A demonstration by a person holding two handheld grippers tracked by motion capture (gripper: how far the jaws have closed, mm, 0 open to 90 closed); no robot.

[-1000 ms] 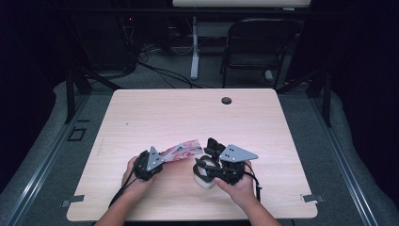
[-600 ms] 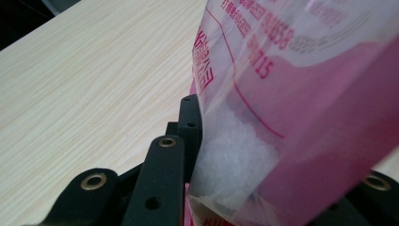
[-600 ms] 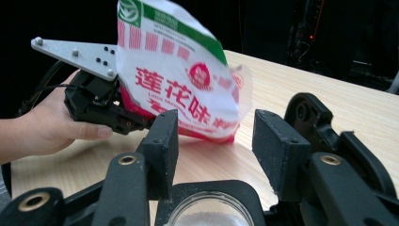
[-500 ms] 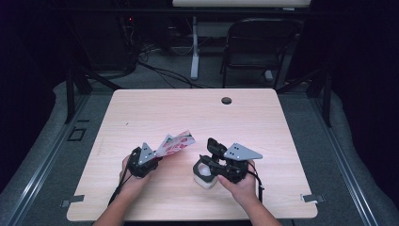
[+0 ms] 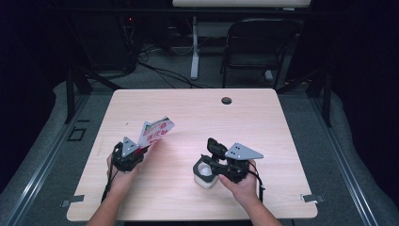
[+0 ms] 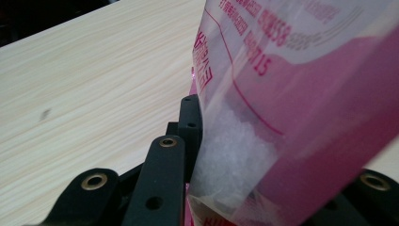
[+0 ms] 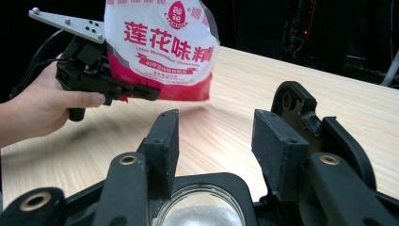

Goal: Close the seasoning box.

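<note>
My left gripper [image 5: 142,149] is shut on the lower end of a pink and white bag [image 5: 157,131] with red print, held up off the table and slanting up to the right. In the left gripper view the bag [image 6: 291,94] shows white crystals inside, against my left finger [image 6: 188,127]. My right gripper [image 5: 214,149] sits near the front of the table, shut on a small white jar [image 5: 203,175] with a black rim. The right gripper view shows the jar [image 7: 202,214] low between my jaws [image 7: 219,136], with white crystals in it. Beyond it are the bag [image 7: 162,47] and the left gripper [image 7: 148,94].
The light wooden table [image 5: 263,122] has a round cable hole [image 5: 226,100] near its far edge. A dark chair [image 5: 256,47] and floor cables lie beyond the table. Metal rails run along the floor on both sides.
My left gripper has carried the bag to the left, away from the jar, and a little higher. The right gripper and the jar have stayed put.
</note>
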